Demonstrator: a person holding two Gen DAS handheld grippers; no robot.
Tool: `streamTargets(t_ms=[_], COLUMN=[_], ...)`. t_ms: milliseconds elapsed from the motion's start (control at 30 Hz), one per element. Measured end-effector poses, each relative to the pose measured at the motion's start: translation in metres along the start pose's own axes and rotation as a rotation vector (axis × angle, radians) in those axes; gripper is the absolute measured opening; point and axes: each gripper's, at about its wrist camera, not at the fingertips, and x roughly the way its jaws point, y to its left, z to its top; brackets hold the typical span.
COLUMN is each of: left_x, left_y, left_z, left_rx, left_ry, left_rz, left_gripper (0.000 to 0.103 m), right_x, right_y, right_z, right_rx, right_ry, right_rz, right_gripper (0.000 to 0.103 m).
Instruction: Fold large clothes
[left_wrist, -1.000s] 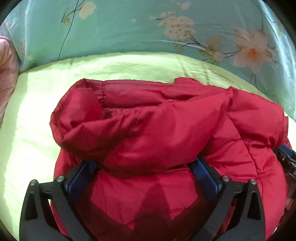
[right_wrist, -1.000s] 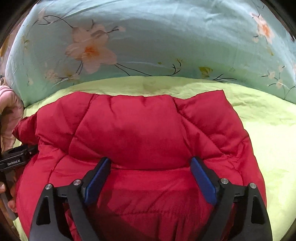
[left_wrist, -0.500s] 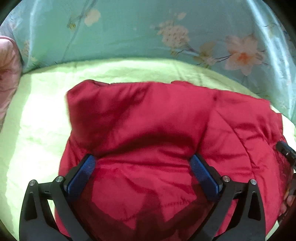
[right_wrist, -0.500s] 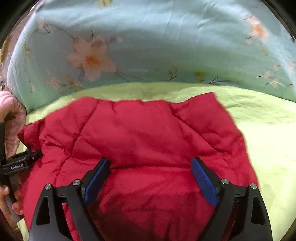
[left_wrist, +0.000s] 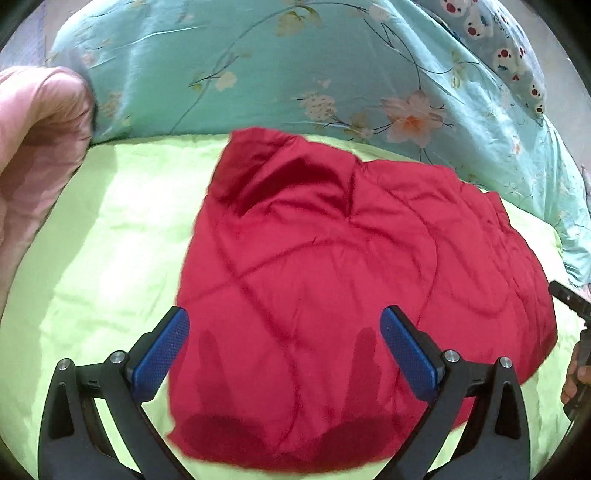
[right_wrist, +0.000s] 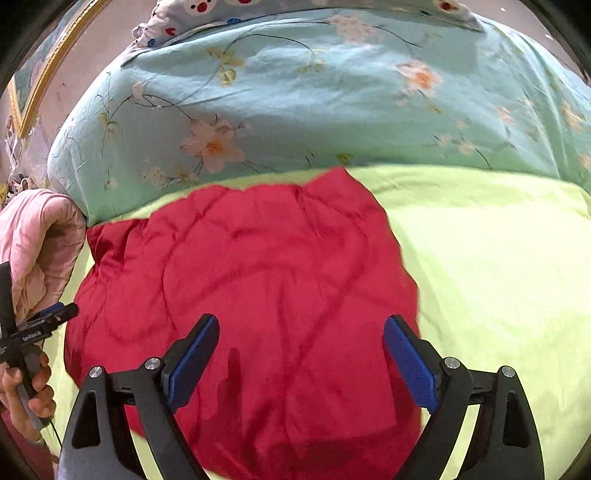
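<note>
- Two grippers are in your hands, and both hang just above the red jacket with nothing in them. Your left gripper (left_wrist: 284, 350) has its blue pads (left_wrist: 162, 354) spread wide apart. Your right gripper (right_wrist: 303, 362) is spread wide too, and no cloth sits between its pads (right_wrist: 410, 365).
- Right under and ahead of both grippers lies the red jacket (left_wrist: 351, 280). It is a puffy, folded bundle, lying flat on the green sheet (left_wrist: 110, 240).
- From your left gripper, the bundle sits a bit to the right. The left pad hangs over the bundle's left edge, with bare green sheet beside it. The right pad is over red cloth.
- From your right gripper, the bundle sits a bit to the left. The right pad hangs near the bundle's right edge, and both pads are over red cloth.
- So the bundle lies between your two hands, and each hand has one side edge close by. I think neither hand is much nearer than the other.
- I judge the bundle runs a little longer away from you than side to side, but the round lens bends things, so I cannot be sure.
- Past the far edge of the jacket is more green sheet, then the big blue flowered blanket (right_wrist: 332, 99).
- Off to the left sits a pink puffy thing (left_wrist: 37, 129), apart from the jacket.
- If one more fold is needed, I think the near edge is the one to pick up.
</note>
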Motion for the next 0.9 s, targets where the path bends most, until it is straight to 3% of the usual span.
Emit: streamTargets(t_ms=[433,667,900], left_x=[-0.009,0.022,0.057], left_y=[0.044,0.065,0.084], left_z=[-0.038,-0.042,-0.04], left_rx=[-0.095,-0.191,-0.379], left_ry=[0.051,0.106,0.169], left_rz=[-0.069,-0.177,-0.363], left_gripper=[0.103,0.103,0.103], right_x=[-0.021,0.003,0.034], right_y=[-0.041,-0.066,-0.067], right_z=[-0.057,-0.06,-0.05], right_rx=[0.092,0.224,0.263], right_ry=[0.016,0.074,0.123], right_rz=[0.026,0.086,0.163], right_gripper=[0.098,0.098,0.099])
